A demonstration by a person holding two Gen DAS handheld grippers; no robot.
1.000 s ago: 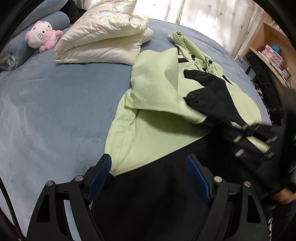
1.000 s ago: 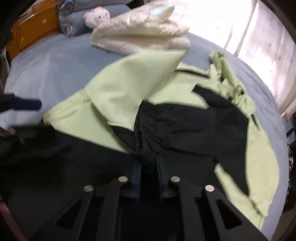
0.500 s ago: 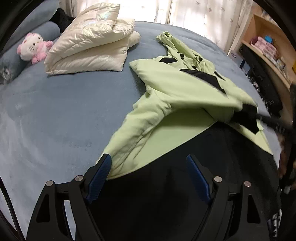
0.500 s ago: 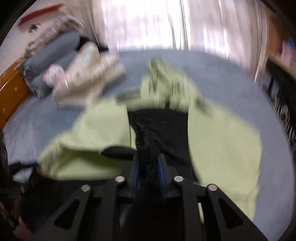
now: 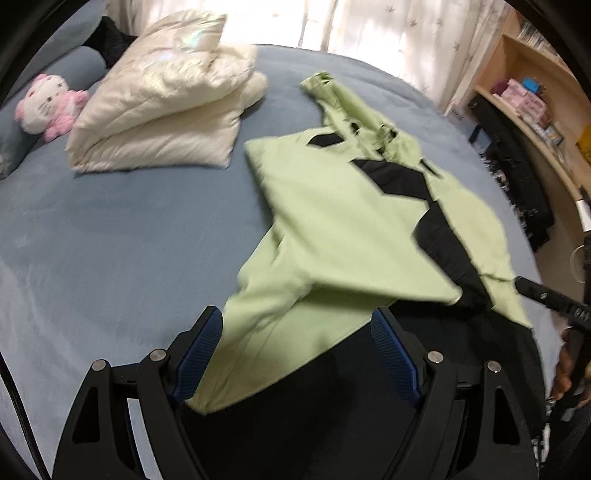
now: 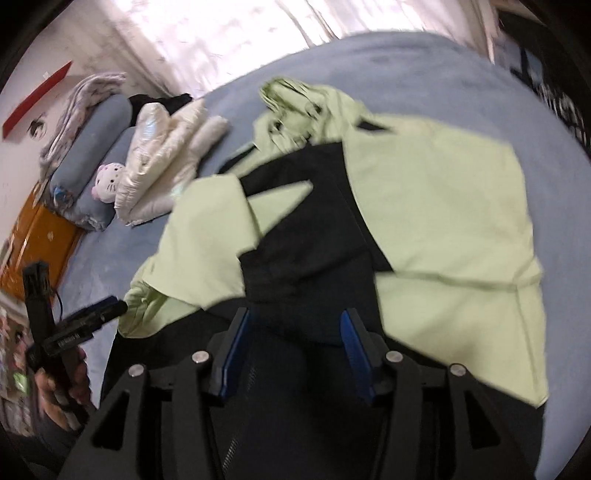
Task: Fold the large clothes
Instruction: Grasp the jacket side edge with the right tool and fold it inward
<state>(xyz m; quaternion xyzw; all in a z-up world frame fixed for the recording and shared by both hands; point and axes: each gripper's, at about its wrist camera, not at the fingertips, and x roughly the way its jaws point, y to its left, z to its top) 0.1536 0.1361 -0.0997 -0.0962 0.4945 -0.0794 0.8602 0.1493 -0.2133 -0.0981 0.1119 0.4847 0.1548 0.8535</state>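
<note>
My right gripper hangs over the near part of the green and black jacket, and its jaws are opening: the blue pads stand apart with the black sleeve lying in the gap between them, and neither pad presses on the cloth that I can see. My left gripper is spread wide above the jacket's near left edge, where the green cloth meets the black lower part; the cloth lies below its pads and nothing is pinched between them.

The jacket lies spread on the blue bed cover, hood at the far end and black hem towards me. A green sleeve is folded across its front, and the black sleeve runs down the middle towards my right gripper. The picture from that side is blurred, so I cannot tell the finer creases.

Beyond the jacket's far left corner, near it but apart, sits a folded cream puffer jacket. Further left of that, against a blue bolster, is a pink and white plush cat. To the right of the jacket, off the bed, stands a wooden shelf with small boxes. White curtains hang behind the jacket's hood end.
</note>
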